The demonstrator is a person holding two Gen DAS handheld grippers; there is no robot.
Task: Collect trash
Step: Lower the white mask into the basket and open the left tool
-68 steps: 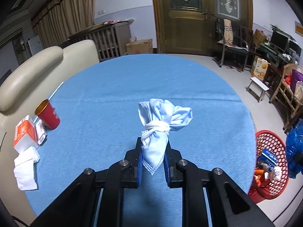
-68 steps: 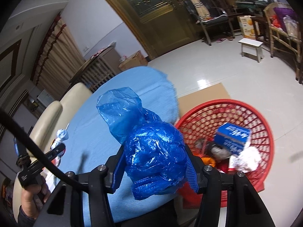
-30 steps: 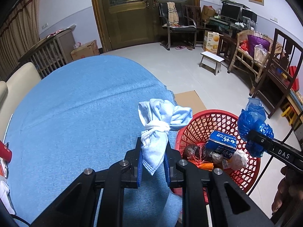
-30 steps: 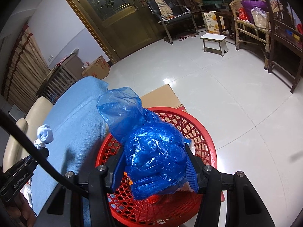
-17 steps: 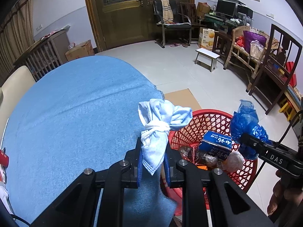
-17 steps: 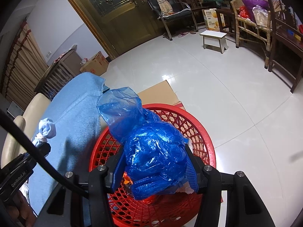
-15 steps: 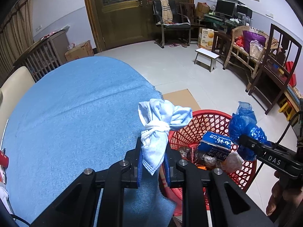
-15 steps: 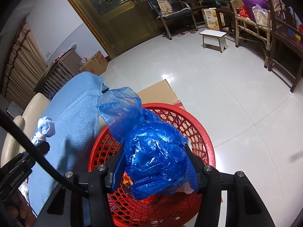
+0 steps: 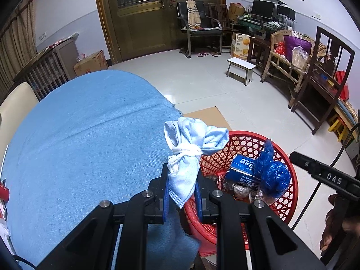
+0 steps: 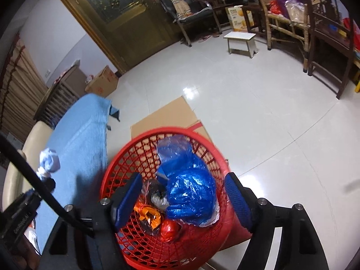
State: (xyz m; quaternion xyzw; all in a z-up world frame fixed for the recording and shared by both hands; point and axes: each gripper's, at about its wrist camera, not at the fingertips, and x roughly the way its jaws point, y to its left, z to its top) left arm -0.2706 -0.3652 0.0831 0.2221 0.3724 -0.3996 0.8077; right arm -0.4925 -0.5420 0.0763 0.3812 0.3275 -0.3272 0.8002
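Observation:
My left gripper (image 9: 181, 193) is shut on a knotted light-blue face mask (image 9: 189, 148), held above the edge of the blue-clothed table (image 9: 85, 139), beside the red mesh basket (image 9: 290, 168). My right gripper (image 10: 183, 199) is open above the basket (image 10: 117, 164). The crumpled blue plastic bag (image 10: 191, 186) lies inside the basket on other trash; it also shows in the left wrist view (image 9: 273, 175) next to a blue carton (image 9: 241, 172). The mask also shows in the right wrist view (image 10: 48, 159).
Flat cardboard (image 10: 166, 117) lies on the tile floor behind the basket. A white stool (image 9: 240, 69), chairs (image 9: 324, 85) and a wooden door (image 9: 157, 15) stand further off. A cream sofa back (image 9: 15, 99) borders the table's left.
My right gripper has opened and the blue bag has dropped into the basket. My left gripper, holding the mask, has moved slightly closer to the basket.

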